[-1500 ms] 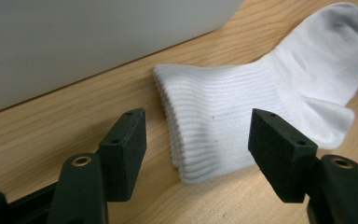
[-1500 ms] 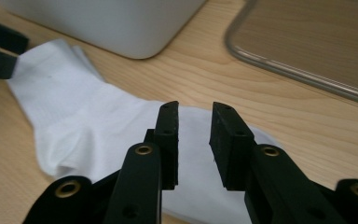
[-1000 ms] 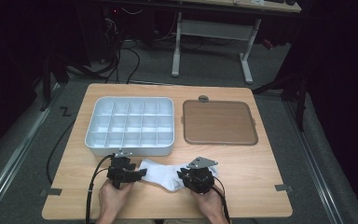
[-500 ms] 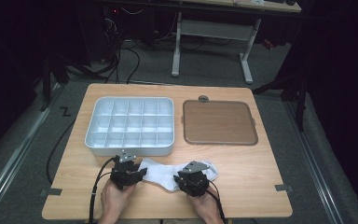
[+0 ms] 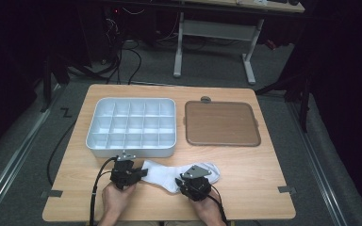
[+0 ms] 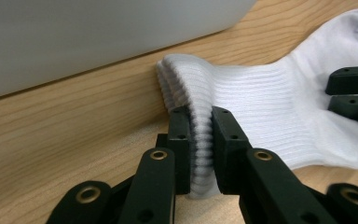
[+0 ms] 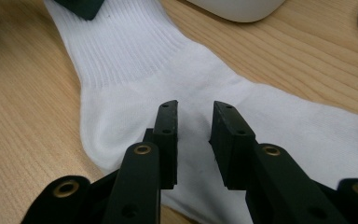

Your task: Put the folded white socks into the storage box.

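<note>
A white sock (image 5: 165,174) lies flat on the wooden table near its front edge. My left gripper (image 5: 139,173) has just been closing and is now shut on the sock's ribbed cuff (image 6: 191,79). In the left gripper view the cuff is squeezed between the jaws of that gripper (image 6: 200,116). My right gripper (image 5: 185,181) hovers over the sock's heel part (image 7: 116,121). Its jaws have just been opening, and in the right gripper view they (image 7: 194,109) stand slightly apart with flat fabric showing in the gap.
A white compartment tray (image 5: 131,151) stands just behind the sock, close to the left gripper. A brown flat mat (image 5: 221,123) lies to its right, with a small round grey thing (image 5: 206,99) at its far edge. Bare wood lies right of the sock.
The left gripper's jaws have closed on the cuff. The right gripper has drawn slightly toward the near edge. The sock lies where it was.
</note>
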Demonstrator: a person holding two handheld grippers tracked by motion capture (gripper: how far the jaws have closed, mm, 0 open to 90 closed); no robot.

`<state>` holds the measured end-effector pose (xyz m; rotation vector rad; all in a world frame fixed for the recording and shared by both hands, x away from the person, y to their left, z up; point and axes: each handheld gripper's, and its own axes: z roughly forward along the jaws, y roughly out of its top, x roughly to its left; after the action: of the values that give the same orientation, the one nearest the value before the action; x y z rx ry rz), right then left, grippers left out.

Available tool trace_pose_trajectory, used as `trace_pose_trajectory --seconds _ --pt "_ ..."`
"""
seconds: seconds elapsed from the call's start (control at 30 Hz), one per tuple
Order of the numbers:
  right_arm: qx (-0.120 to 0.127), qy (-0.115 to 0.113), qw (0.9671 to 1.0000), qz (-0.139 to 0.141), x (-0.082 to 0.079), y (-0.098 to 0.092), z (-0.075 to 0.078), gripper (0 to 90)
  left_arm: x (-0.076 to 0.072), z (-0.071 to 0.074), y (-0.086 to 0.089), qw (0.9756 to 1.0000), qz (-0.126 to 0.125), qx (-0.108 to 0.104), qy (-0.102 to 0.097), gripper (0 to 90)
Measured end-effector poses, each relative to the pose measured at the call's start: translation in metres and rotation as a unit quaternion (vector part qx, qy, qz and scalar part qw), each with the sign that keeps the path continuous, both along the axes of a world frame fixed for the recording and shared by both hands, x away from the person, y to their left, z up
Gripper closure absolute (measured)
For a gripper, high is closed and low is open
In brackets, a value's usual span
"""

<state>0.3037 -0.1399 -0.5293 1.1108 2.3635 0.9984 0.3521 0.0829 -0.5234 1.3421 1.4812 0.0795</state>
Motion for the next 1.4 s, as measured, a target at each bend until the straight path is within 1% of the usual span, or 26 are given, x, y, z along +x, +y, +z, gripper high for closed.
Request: trace_pose_trajectory --seconds 0.17,0.2,0.27,0.33,0.47,0.63,0.7,0.97,1.03,1.2,1.37,1.4 --pt "0.000 0.002 1.0000 0.001 0.000 0.001 0.000 73.6 -0.003 0.014 0.004 0.9996 -0.005 -0.027 -0.012 80.2" --pt "0.000 0.002 1.0000 0.001 0.000 0.001 0.000 73.8 -0.004 0.016 0.005 0.9995 -0.009 -0.027 -0.015 80.3" --pt "0.001 0.002 1.0000 0.002 0.000 0.002 0.000 74.1 -0.005 0.022 0.006 0.9991 -0.012 -0.035 -0.020 80.4" --pt "0.001 0.001 1.0000 0.004 0.000 0.003 0.000 74.4 -0.006 0.028 0.006 0.9988 -0.018 -0.038 -0.026 80.4" --pt "0.001 0.003 1.0000 0.006 0.000 0.007 0.000 75.0 -0.008 0.038 0.008 0.9978 -0.024 -0.053 -0.033 80.5" --pt "0.003 0.000 0.9999 0.016 0.000 0.015 -0.001 76.5 -0.010 0.048 0.012 0.9967 -0.029 -0.062 -0.044 80.7" --pt "0.006 0.002 0.9998 0.020 0.000 0.019 -0.001 76.8 -0.011 0.051 0.014 0.9958 -0.029 -0.075 -0.044 80.8" --pt "0.011 0.006 0.9993 0.036 0.003 0.039 -0.001 78.2 -0.013 0.064 0.014 0.9938 -0.043 -0.081 -0.062 80.8" --pt "0.009 0.005 0.9991 0.042 0.004 0.043 -0.001 78.4 -0.012 0.066 0.014 0.9932 -0.044 -0.087 -0.063 80.8" --pt "0.010 0.009 0.9986 0.050 0.007 0.053 -0.001 78.7 -0.011 0.068 0.011 0.9921 -0.053 -0.092 -0.067 80.9" --pt "0.019 0.011 0.9982 0.056 0.009 0.060 -0.002 78.8 -0.010 0.069 0.008 0.9914 -0.061 -0.096 -0.066 80.9" --pt "0.023 0.016 0.9981 0.056 0.010 0.060 -0.002 78.8 -0.010 0.069 0.007 0.9912 -0.063 -0.096 -0.067 80.9"
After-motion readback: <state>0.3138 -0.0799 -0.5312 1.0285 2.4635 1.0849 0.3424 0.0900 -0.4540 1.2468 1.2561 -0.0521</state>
